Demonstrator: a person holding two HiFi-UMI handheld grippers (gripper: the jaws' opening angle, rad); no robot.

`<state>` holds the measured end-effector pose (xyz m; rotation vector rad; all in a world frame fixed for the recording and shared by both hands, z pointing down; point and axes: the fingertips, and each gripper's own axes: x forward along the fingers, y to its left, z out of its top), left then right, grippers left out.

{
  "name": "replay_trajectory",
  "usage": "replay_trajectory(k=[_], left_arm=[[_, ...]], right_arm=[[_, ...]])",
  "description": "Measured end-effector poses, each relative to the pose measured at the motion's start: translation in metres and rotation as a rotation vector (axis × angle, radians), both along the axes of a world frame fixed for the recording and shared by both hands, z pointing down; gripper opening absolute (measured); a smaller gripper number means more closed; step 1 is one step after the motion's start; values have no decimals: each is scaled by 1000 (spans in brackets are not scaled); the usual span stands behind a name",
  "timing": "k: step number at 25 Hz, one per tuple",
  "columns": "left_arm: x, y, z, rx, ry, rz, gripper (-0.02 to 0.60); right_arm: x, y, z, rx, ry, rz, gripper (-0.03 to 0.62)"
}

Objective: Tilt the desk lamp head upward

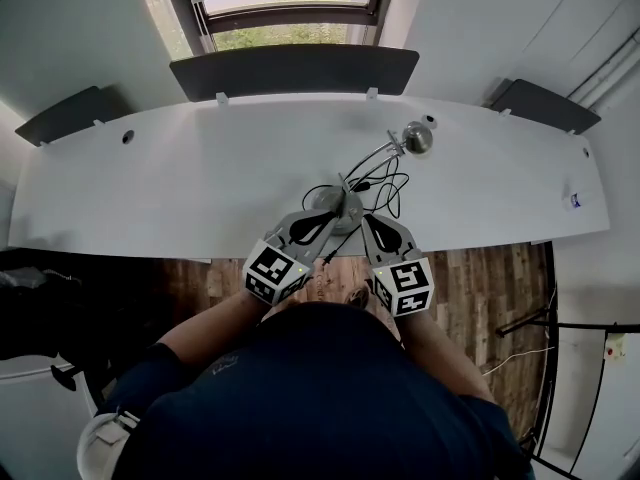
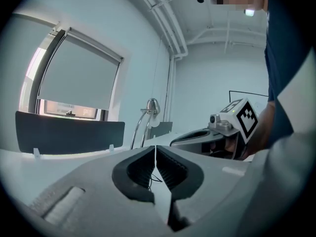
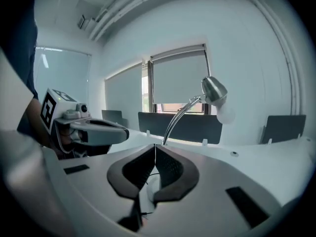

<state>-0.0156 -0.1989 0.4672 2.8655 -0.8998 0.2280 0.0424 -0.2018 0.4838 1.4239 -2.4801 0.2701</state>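
1. Person, dark shirt [image 1: 320,388], standing at the near edge of the counter, forearms reaching forward.
2. Left tongs [image 1: 330,224] and right tongs [image 1: 368,220]: side by side over the near counter edge. Each pair is closed tip to tip, with nothing between the pads.
3. Floor [image 1: 480,298]: brown wood planks, showing below the counter edge.
4. Counter [image 1: 200,188]: long, white, mostly bare. Round cable hole [image 1: 128,137] near the left far edge; small label [image 1: 577,201] at the right end.
5. Desk lamp [image 1: 340,206]: round metal base just ahead of both tongs' tips, curved twin-rod neck rising away to the right, loose black cable [image 1: 388,183] coiled beside the base. Lamp head [image 3: 214,89] is metal, with its white bulb facing down and right.
6. Dark divider panel [image 1: 295,71] along the far counter edge; similar panels at either end.
7. Window [image 1: 285,28] behind it, roller blind mostly lowered, greenery outside.
8. White walls; white pipes [image 2: 163,19] run along the ceiling.
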Motion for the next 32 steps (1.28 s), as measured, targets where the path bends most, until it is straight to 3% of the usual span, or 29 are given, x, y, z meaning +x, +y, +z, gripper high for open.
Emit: replay_trajectory(k=[3,7,32], left_arm=[[3,8,5,-13,8,3,8],[8,17,7,-8,12,16,6],[18,27,10,-4,-3,36,6]], right_arm=[[-4,10,7,-19,-74,-12,11],[-7,19,11,-19,-101,-26,11],[0,27,9,-6,-122,-30,9]])
